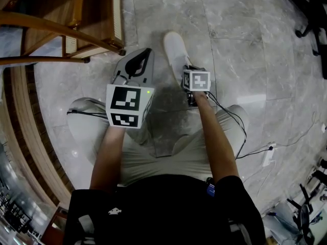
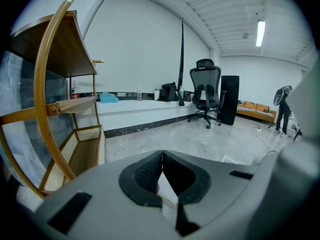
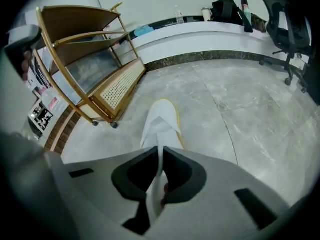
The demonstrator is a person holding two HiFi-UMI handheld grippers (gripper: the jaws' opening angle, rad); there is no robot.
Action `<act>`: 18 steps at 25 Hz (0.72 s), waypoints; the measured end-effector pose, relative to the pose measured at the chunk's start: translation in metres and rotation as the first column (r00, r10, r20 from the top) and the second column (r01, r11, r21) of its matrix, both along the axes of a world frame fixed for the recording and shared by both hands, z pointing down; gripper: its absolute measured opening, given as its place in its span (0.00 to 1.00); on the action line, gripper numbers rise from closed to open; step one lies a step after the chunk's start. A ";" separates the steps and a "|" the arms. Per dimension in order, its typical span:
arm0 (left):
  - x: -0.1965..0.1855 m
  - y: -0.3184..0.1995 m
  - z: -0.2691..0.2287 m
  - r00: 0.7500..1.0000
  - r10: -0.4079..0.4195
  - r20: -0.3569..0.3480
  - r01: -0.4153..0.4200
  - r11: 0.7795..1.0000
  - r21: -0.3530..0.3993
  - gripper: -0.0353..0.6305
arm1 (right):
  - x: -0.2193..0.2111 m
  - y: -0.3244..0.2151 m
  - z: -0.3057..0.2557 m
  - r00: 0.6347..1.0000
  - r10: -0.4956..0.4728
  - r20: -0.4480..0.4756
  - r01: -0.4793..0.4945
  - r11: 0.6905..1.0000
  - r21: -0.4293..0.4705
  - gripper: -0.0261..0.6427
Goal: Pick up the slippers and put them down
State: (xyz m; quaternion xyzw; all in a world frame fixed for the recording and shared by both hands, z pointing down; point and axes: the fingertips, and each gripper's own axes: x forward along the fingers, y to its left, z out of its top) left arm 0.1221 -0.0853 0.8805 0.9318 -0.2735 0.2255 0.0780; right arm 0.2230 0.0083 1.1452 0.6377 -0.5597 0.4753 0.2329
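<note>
My right gripper point(image 3: 161, 151) is shut on a white slipper point(image 3: 161, 124); the pads pinch its thin upright edge, and its toe points away from me over the grey floor. In the head view the same slipper point(image 1: 174, 49) sticks out ahead of the right gripper point(image 1: 187, 68). Whether it rests on the floor I cannot tell. To the left my left gripper point(image 1: 143, 57) is held over the floor, and in its own view the left gripper point(image 2: 162, 155) has its pad tips touching with no slipper between them. I see no second slipper.
A wooden rack with a cane shelf point(image 1: 76, 29) stands on small wheels at the left, close to the left gripper. A cable and a power strip point(image 1: 268, 156) lie on the marble floor at the right. An office chair point(image 2: 206, 91) and a low ledge point(image 2: 140, 109) are far off.
</note>
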 end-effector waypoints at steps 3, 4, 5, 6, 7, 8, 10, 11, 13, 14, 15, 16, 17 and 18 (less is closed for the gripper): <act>0.002 0.000 0.003 1.000 0.003 0.001 -0.003 1.000 -0.010 0.06 | -0.001 0.007 0.013 1.000 0.002 0.001 -0.002 0.999 -0.032 0.06; 0.002 0.000 0.004 1.000 0.003 0.003 -0.003 1.000 -0.014 0.06 | -0.001 0.010 0.017 1.000 0.002 0.003 -0.002 0.999 -0.044 0.06; 0.002 0.000 0.005 1.000 0.005 0.006 -0.004 1.000 -0.020 0.06 | -0.002 0.012 0.022 1.000 0.001 0.006 -0.001 0.998 -0.055 0.06; 0.003 0.000 0.006 1.000 0.007 0.008 -0.007 1.000 -0.025 0.06 | -0.003 0.013 0.026 1.000 0.000 0.011 0.001 0.998 -0.067 0.06; 0.003 0.000 0.006 1.000 0.009 0.009 -0.009 1.000 -0.028 0.06 | -0.004 0.015 0.030 1.000 -0.001 0.017 0.003 0.997 -0.080 0.06; 0.004 0.000 0.006 1.000 0.011 0.011 -0.011 1.000 -0.027 0.06 | -0.004 0.018 0.034 1.000 -0.001 0.024 0.004 0.996 -0.093 0.06; 0.005 0.001 0.007 1.000 0.014 0.013 -0.014 1.000 -0.025 0.06 | -0.005 0.024 0.040 1.000 -0.003 0.030 0.007 0.993 -0.120 0.06; 0.005 0.001 0.008 1.000 0.017 0.013 -0.017 1.000 -0.026 0.06 | -0.006 0.026 0.043 1.000 -0.006 0.029 0.010 0.991 -0.130 0.06; 0.005 0.002 0.008 1.000 0.022 0.014 -0.021 0.999 -0.027 0.06 | -0.006 0.028 0.047 1.000 -0.008 0.027 0.012 0.990 -0.138 0.06; 0.005 0.002 0.008 1.000 0.023 0.013 -0.022 0.999 -0.029 0.06 | -0.006 0.028 0.048 1.000 -0.002 0.030 0.006 0.991 -0.137 0.06; 0.006 0.002 0.008 1.000 0.023 0.011 -0.023 0.999 -0.034 0.06 | -0.006 0.027 0.048 0.999 0.005 0.034 0.000 0.991 -0.134 0.06; 0.006 0.003 0.007 1.000 0.025 0.008 -0.024 0.999 -0.041 0.06 | -0.007 0.026 0.049 0.999 0.008 0.040 -0.003 0.991 -0.132 0.06; 0.007 0.004 0.007 1.000 0.026 0.006 -0.026 0.998 -0.048 0.06 | -0.008 0.028 0.050 0.999 0.009 0.048 -0.003 0.990 -0.138 0.06; 0.008 0.005 0.006 1.000 0.028 0.004 -0.027 0.998 -0.052 0.06 | -0.011 0.030 0.052 0.998 0.009 0.061 0.001 0.989 -0.149 0.06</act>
